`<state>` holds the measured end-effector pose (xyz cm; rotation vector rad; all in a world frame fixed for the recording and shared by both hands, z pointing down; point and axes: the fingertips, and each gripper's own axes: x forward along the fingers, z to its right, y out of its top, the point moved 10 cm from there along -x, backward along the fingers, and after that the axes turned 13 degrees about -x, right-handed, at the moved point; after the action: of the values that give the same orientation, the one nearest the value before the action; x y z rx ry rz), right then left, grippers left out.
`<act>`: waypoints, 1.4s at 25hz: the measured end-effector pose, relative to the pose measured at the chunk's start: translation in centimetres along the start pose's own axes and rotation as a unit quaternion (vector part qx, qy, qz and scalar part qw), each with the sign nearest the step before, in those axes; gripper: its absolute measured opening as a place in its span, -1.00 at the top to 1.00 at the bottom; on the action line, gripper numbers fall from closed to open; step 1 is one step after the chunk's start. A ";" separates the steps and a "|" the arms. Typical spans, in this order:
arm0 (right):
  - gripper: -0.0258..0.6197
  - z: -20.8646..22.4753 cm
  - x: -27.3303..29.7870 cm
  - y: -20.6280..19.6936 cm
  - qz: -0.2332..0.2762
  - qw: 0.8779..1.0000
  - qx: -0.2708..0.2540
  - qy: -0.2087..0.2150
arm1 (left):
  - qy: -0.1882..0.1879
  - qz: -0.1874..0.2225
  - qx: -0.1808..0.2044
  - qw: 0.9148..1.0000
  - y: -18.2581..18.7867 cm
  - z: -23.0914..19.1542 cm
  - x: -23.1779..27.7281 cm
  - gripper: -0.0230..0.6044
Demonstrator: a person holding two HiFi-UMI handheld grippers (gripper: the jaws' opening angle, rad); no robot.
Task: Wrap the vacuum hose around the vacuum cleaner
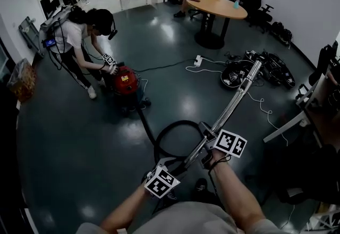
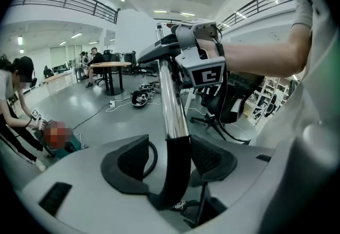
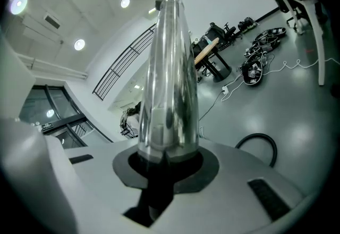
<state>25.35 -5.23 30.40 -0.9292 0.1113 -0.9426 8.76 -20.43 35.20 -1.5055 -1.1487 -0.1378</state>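
Observation:
A chrome vacuum wand (image 1: 236,100) slants up to the right across the floor in the head view. My right gripper (image 1: 209,140) is shut on the wand's tube (image 3: 170,78), its pads tight on both sides (image 3: 164,161). Lower down, my left gripper (image 1: 178,168) stands open around the wand's black handle end (image 2: 175,174). The handle leans on the right pad, with a gap at the left pad. A black hose (image 1: 164,134) loops from the wand over the floor to the red vacuum cleaner (image 1: 126,80) at the far left.
Another person (image 1: 79,41) bends over the vacuum cleaner with hand-held grippers. A round wooden table (image 1: 217,7) stands at the back. A power strip with white cables (image 1: 197,60) and a pile of black gear (image 1: 265,68) lie on the floor. A desk (image 1: 319,105) stands at the right.

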 end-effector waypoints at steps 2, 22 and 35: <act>0.73 0.8 0.5 0.8 -0.008 1.000 -0.010 0.002 | 0.008 -0.004 0.000 1.000 0.0 -0.7 -0.2 0.17; 0.73 9.0 2.8 7.5 -0.244 0.917 -0.275 0.156 | 0.150 0.101 0.167 0.969 21.7 0.3 7.4 0.18; 0.74 11.9 4.8 9.8 -0.337 0.805 -0.444 0.203 | 0.232 0.085 0.267 0.932 26.9 1.8 10.1 0.18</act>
<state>40.07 1.23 32.17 -1.6722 0.6699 -1.8241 31.91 -8.89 22.54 -1.0034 -0.6024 -0.0495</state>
